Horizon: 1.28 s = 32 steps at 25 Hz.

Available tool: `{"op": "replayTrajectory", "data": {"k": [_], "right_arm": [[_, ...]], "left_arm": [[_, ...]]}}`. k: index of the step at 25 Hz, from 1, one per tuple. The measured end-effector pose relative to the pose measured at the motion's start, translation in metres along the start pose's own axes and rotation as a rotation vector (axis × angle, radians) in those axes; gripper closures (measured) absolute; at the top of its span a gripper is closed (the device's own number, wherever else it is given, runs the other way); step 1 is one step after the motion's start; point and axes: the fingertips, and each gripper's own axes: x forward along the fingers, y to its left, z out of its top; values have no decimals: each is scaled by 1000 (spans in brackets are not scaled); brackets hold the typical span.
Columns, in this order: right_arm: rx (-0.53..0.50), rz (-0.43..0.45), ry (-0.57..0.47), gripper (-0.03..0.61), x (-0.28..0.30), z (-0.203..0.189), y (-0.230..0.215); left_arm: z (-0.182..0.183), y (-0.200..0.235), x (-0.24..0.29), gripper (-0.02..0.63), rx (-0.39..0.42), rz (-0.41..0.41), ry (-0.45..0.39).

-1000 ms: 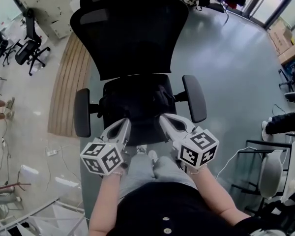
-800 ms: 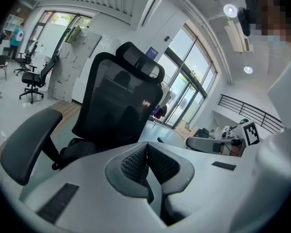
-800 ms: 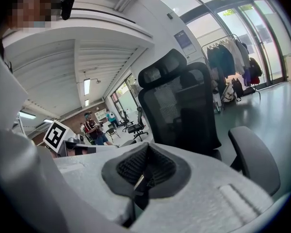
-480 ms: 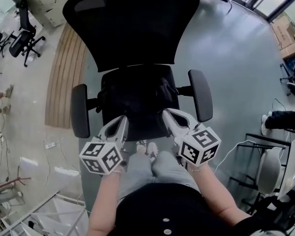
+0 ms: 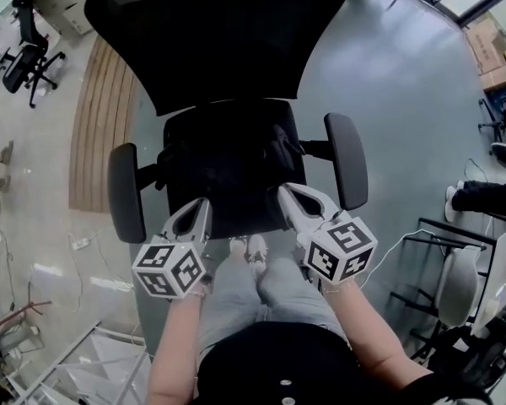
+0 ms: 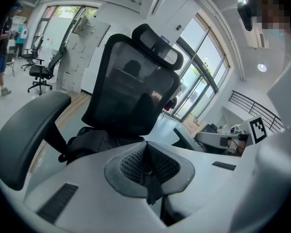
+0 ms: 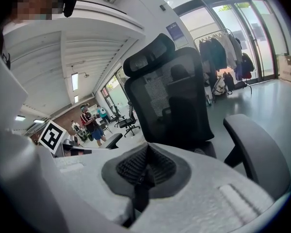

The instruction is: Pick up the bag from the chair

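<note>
A black bag (image 5: 228,154) lies slumped on the seat of a black office chair (image 5: 223,40). In the head view both grippers point at the seat's front edge. My left gripper (image 5: 201,202) is shut and holds nothing, just short of the bag. My right gripper (image 5: 284,194) is also shut and holds nothing, near the bag's right side. The left gripper view shows the left gripper (image 6: 146,161) with its pads pressed together and the bag (image 6: 92,142) beyond it, below the mesh backrest (image 6: 131,91). In the right gripper view the right gripper (image 7: 144,171) faces the backrest (image 7: 177,101).
The chair's armrests (image 5: 125,192) (image 5: 347,159) flank the two grippers. The person's legs and shoes (image 5: 249,247) are right below the seat front. A wooden slatted strip (image 5: 97,125) lies on the floor at left. A grey chair and black frame (image 5: 460,289) stand at right.
Both grippers have sunk and come closer to the seat's front edge, their tips now over it. The chair fills more of the head view. Both stay shut.
</note>
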Motion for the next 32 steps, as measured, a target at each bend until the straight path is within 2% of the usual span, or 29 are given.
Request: {"op": "replayTrajectory", "data": {"k": [10, 11, 12, 16, 20, 24, 28, 32], "right_arm": [[39, -37, 79, 577, 26, -31, -26], [45, -45, 88, 570, 29, -34, -29], [50, -54, 97, 519, 32, -37, -32], [63, -106, 125, 509, 44, -52, -49], [74, -148, 145, 467, 53, -63, -63], [72, -186, 167, 411, 66, -73, -80], [76, -229, 191, 382, 79, -89, -99], [76, -296, 228, 316, 89, -109, -120]], "left_arm": [[-18, 37, 26, 594, -40, 36, 48], [-19, 41, 29, 594, -44, 40, 53], [-21, 45, 31, 594, -49, 45, 56], [-25, 62, 40, 594, -67, 73, 63], [-31, 78, 46, 588, -81, 109, 74], [-42, 95, 56, 493, -97, 146, 107], [-53, 116, 66, 406, -113, 197, 122], [-64, 133, 80, 352, -128, 242, 141]]}}
